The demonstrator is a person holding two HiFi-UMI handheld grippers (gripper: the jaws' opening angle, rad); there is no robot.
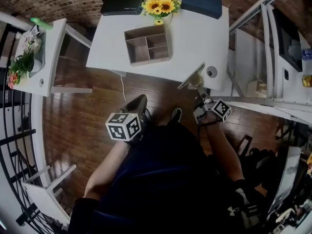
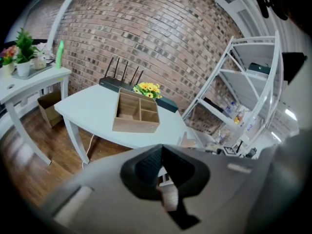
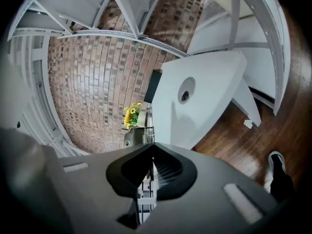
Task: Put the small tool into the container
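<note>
Wooden and split into open compartments, the container [image 2: 135, 126] sat at the middle of the white tabletop [image 1: 195, 38]. Behind it stood a bunch of sunflowers [image 1: 161, 5], with a black router [image 1: 122, 6] to their left and a dark blue box [image 1: 201, 3] to their right. My right tool [image 3: 152, 152] was clenched on the small metal implement [image 1: 192, 77], a thin strip of it pinched between the jaws. The implement's flat far end reached over the near right corner of the tabletop, just beside a round hole [image 1: 211, 72] in the surface and well apart from the container. I could not tell whether it touched the tabletop. My left tool [image 2: 161, 149] hung over the brown wooden floor [image 1: 97, 106] in front of the tabletop, its jaws clenched together at the tips, gripping nothing.
</note>
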